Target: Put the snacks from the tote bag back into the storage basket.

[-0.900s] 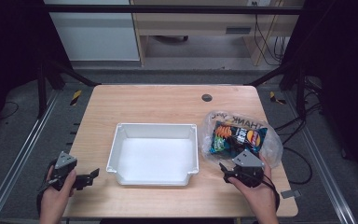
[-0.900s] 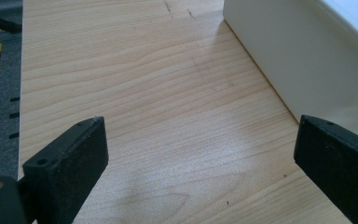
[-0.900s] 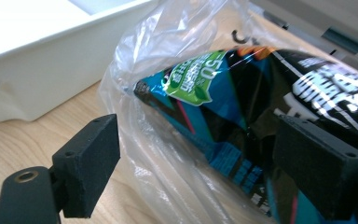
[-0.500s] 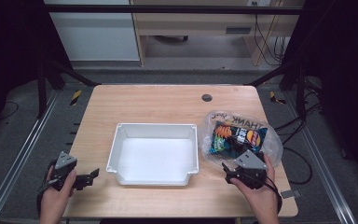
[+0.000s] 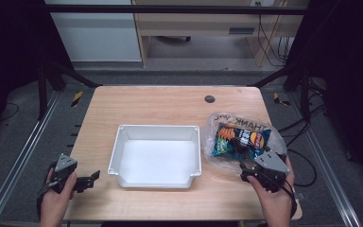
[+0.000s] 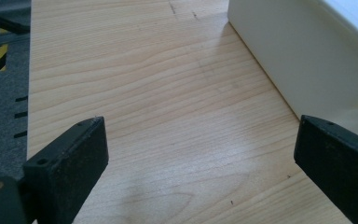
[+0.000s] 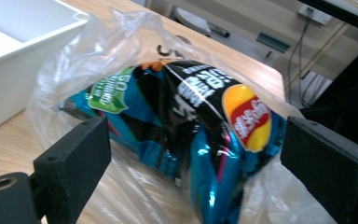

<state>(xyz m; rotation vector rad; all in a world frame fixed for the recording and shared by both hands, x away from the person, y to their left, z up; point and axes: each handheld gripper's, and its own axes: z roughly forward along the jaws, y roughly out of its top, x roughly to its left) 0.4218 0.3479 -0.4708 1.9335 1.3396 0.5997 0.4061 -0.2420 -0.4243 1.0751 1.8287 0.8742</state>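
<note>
At the near right edge of the table point(image 5: 170, 101), the right gripper point(image 5: 251, 166) sits with its jaws spread wide and nothing between the pads. Compared with the two earlier high views, this hand has crept forward and a little right, so the jaw tips now lie at the near edge of the clear bag point(image 5: 238, 142), where before they were just short of it. Right gripper view: both black jaws flank the bag point(image 7: 121, 65) and the chip packet point(image 7: 200, 135) inside it; no pad presses the plastic yet. The approach looks finished and a pinch on bag or packet would be the next move, though which of the two gets gripped cannot be told from here.

At the near left corner, the left gripper point(image 5: 90, 178) has not shifted across the three high views. Its jaws are spread too, over bare wood, with the tray wall point(image 6: 303, 60) just beside the right-hand jaw. It seems parked, waiting.

Mid-table, the white tray point(image 5: 156, 156) stands empty, unchanged. The bag lies just right of it, close to its rim, whether touching cannot be told, with the packet point(image 5: 238, 140) lying flat within. Likely destination is the tray, so work is at the very start.

Far side: a small dark disc point(image 5: 210, 99) near the back edge, untouched.
</note>
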